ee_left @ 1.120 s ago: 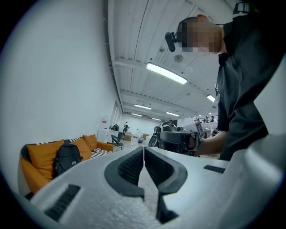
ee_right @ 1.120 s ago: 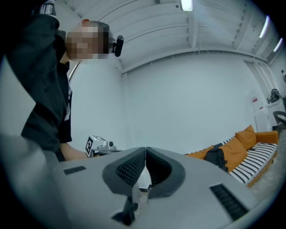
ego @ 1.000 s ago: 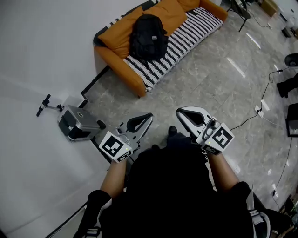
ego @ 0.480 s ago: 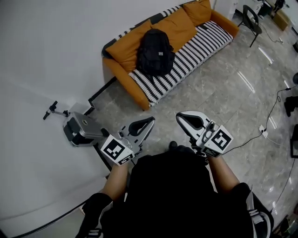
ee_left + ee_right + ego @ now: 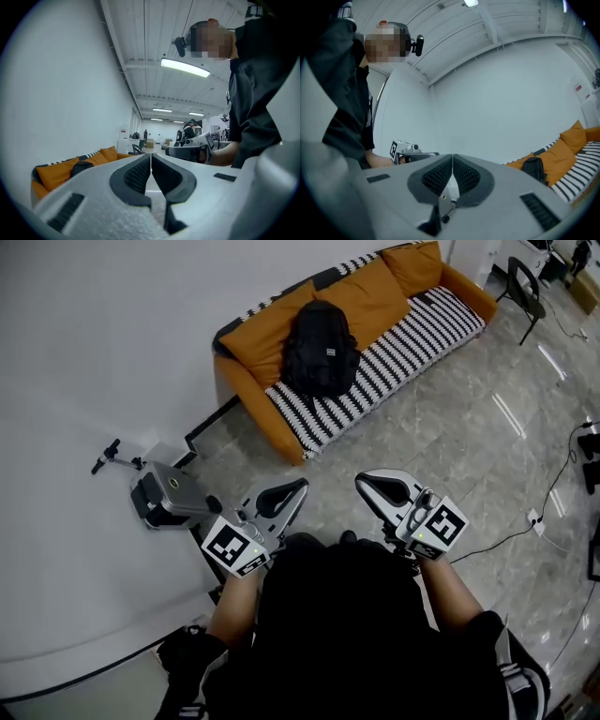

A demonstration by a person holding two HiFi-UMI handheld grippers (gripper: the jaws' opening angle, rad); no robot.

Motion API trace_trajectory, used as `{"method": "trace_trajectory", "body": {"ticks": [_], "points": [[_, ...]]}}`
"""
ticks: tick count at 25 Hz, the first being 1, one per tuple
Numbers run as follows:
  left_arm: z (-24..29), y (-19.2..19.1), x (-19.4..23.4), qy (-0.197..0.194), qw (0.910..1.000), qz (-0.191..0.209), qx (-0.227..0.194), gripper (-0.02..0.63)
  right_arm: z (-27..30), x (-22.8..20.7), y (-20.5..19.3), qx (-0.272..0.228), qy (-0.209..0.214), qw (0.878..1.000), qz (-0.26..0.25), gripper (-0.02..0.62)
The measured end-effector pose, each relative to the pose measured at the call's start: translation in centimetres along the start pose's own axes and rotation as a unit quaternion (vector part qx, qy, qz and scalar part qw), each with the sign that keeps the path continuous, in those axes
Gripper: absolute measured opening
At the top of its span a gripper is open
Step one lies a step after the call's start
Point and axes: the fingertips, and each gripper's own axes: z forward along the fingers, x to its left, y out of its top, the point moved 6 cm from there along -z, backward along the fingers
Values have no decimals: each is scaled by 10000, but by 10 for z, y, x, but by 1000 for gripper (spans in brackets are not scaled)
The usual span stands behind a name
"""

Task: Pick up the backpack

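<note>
A black backpack [image 5: 321,350] stands upright on an orange sofa [image 5: 262,329] with a black-and-white striped seat, leaning on the back cushions. It is well ahead of both grippers, across a stretch of floor. My left gripper [image 5: 298,487] is shut and holds nothing; the backpack [image 5: 80,167] shows small at its view's lower left. My right gripper [image 5: 362,483] is shut and empty too, level beside the left one; in its view the backpack [image 5: 534,168] sits at the right on the sofa [image 5: 562,154].
A white wall [image 5: 103,343] runs along the left. A grey machine [image 5: 169,494] with a handle sits on the floor beside it, left of my left gripper. A black chair [image 5: 523,279] stands past the sofa's far end. Cables [image 5: 511,531] lie on the tiled floor at right.
Both grippers have moved forward toward the sofa, still shut. The sofa and backpack have shifted right and lower in the head view, and sit nearer.
</note>
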Motion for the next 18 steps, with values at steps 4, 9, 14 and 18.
{"method": "trace_trajectory", "body": {"ticks": [4,9,14,18], "points": [[5,-5,3,-28,9999,-50,161,25,-3,-9,-11,-27,-83,9999,96,28],[17,-8,11,-209,9994,-2,267,25,-3,-18,-15,-20,-187,9996,188,28],[30,-13,33,-393,9989,-108,228,25,5,-29,-16,157,-357,9989,270,28],[44,-18,57,-528,9983,-203,143,25,17,-44,-14,294,-439,9983,227,28]]}}
